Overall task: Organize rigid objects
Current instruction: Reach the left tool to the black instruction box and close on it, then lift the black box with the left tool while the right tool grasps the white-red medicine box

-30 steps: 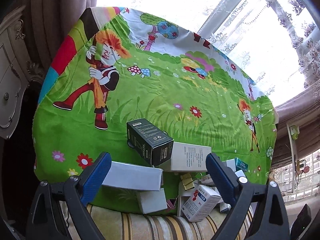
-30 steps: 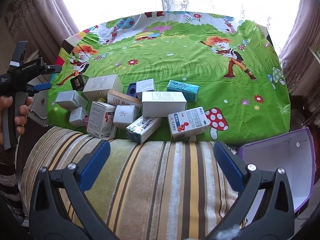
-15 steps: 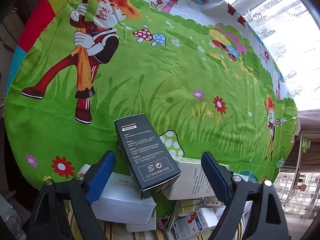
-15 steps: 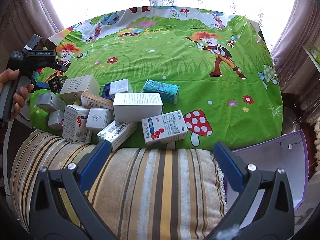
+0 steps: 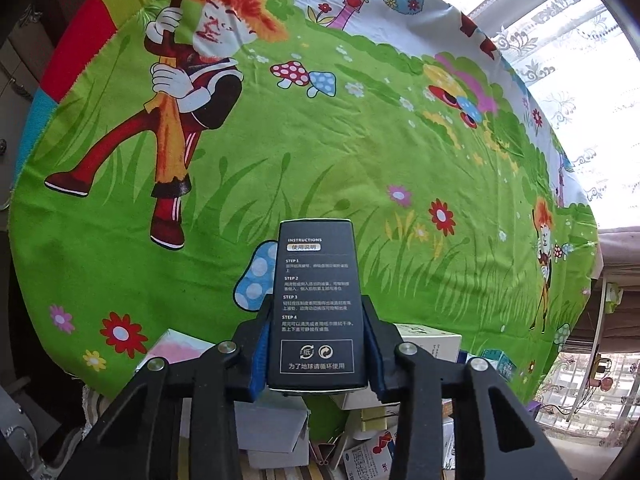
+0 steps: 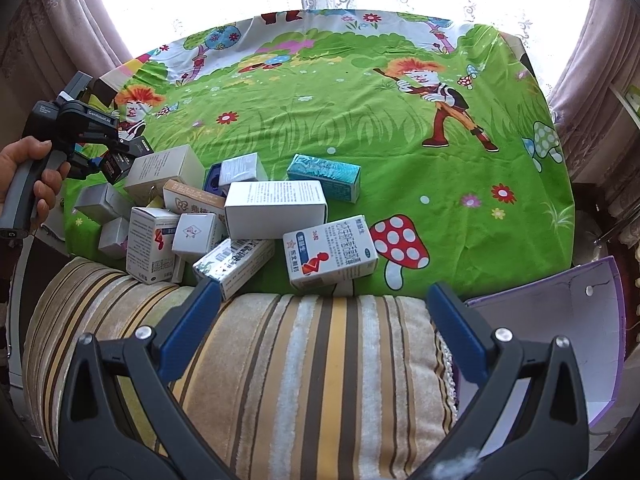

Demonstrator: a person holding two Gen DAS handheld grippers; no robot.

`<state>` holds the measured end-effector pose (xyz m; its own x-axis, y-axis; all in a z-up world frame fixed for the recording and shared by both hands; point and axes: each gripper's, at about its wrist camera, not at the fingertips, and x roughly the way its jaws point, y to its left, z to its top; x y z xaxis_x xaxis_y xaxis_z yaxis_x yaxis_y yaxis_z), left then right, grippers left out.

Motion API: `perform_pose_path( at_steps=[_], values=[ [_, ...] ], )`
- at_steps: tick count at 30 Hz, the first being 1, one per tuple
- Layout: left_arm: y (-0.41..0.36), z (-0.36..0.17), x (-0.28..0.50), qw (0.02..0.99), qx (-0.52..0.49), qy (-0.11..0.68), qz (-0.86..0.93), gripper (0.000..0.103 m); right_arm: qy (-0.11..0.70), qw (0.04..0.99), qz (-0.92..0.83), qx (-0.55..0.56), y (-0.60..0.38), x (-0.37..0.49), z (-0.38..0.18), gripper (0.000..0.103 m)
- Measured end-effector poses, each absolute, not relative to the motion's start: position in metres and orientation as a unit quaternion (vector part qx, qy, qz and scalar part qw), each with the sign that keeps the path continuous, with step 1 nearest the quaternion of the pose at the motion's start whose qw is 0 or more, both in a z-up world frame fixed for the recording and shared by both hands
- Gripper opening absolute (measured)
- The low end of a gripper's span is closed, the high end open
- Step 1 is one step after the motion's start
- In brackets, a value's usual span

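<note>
— Two grippers on record; state of each, please.

— Left gripper (image 5: pixel 318 354): blue pads clamped on both long sides of the black box (image 5: pixel 316 304); printed instruction face toward the camera; box raised off the green cartoon cloth (image 5: pixel 360 152). From the right wrist view the same gripper (image 6: pixel 106 160) sits at the far left of the pile with the dark box (image 6: pixel 124 156) in its jaws; a hand (image 6: pixel 36 176) grips its handle. Right gripper (image 6: pixel 320 312): fingers spread wide, nothing between them; it hovers above the striped cushion (image 6: pixel 280 360).

— And the remaining items?

— Many cartons heaped at the near left of the cloth; white box (image 6: pixel 276 208) lying across the middle; teal box (image 6: pixel 324 176) just behind it; red-and-blue carton (image 6: pixel 330 252) at the cloth's near edge; purple-edged container (image 6: pixel 568 320) to the right of the cushion, apart from the pile.
</note>
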<state>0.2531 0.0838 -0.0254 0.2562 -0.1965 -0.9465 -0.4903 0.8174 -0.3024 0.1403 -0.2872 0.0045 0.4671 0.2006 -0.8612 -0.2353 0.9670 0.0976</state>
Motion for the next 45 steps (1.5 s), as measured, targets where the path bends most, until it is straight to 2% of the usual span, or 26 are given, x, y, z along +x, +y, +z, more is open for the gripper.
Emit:
perform_pose_path(
  at_steps=[7,12,20,27,30,32,37,45],
  values=[
    [0.064,0.025,0.218,0.805,-0.278,0.521,0.062,0.04,0.515,0.849,0.119,-0.009,-0.289,0.151,-0.005,0.103],
    [0.025,0.047,0.179,0.829,-0.274,0.487,-0.004,0.04,0.533,0.835,0.126,-0.051,-0.277,0.165,-0.017,0.103],
    [-0.022,0.061,0.125,0.862,-0.246,0.44,-0.058,0.04,0.548,0.818,0.118,-0.133,-0.261,0.187,-0.041,0.103],
    [-0.054,0.052,0.107,0.862,-0.228,0.445,-0.084,0.04,0.555,0.809,0.105,-0.161,-0.255,0.204,-0.058,0.103],
    [-0.067,0.049,0.103,0.862,-0.216,0.449,-0.093,0.04,0.559,0.806,0.109,-0.161,-0.254,0.205,-0.062,0.095],
    [-0.075,0.047,0.1,0.861,-0.21,0.452,-0.1,0.04,0.562,0.805,0.112,-0.156,-0.256,0.204,-0.063,0.074],
    [-0.089,0.045,0.094,0.859,-0.202,0.456,-0.111,0.04,0.551,0.816,0.114,-0.129,-0.267,0.198,-0.056,0.074],
    [-0.122,0.049,0.083,0.852,-0.192,0.461,-0.159,0.04,0.49,0.866,0.083,-0.058,-0.313,0.155,-0.006,0.074]
  ],
)
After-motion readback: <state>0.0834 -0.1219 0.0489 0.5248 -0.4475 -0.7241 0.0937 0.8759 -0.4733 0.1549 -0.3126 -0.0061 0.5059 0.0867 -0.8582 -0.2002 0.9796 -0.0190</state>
